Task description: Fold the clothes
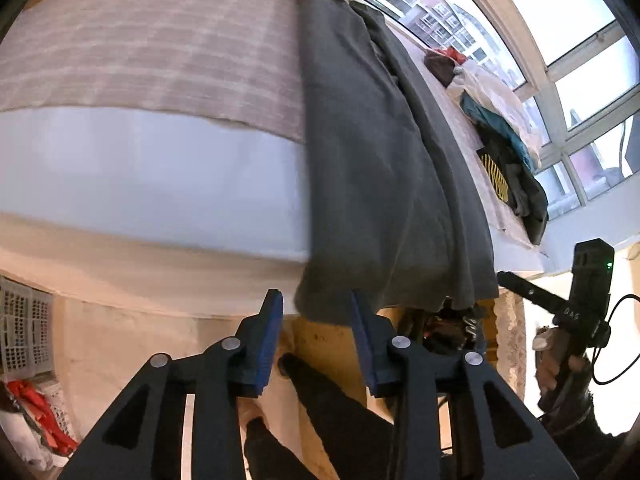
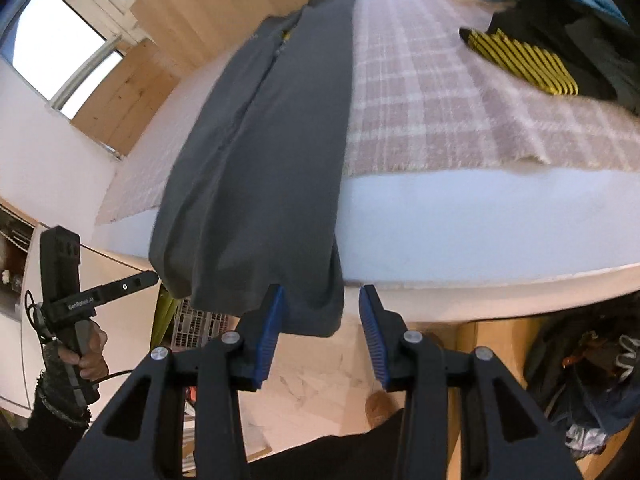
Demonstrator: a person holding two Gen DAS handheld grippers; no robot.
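Nearest the lens, the left gripper (image 1: 318, 308) has its blue pads spread, nothing pinched; the hem of the dark grey garment (image 1: 372, 152) hangs just beyond its tips. The right gripper (image 2: 322, 304) likewise stands parted, the hem's lower corner drooping into the gap beside its left pad, apparently unpressed. The garment (folded lengthwise into a long narrow strip) lies on the bed (image 2: 480, 232), its near end hanging over the mattress edge towards the person and its long axis running straight away to the far side by the window (image 1: 580, 92). Farther off on the pink checked blanket (image 2: 420, 92) sits a heap of other clothes (image 2: 560, 48).
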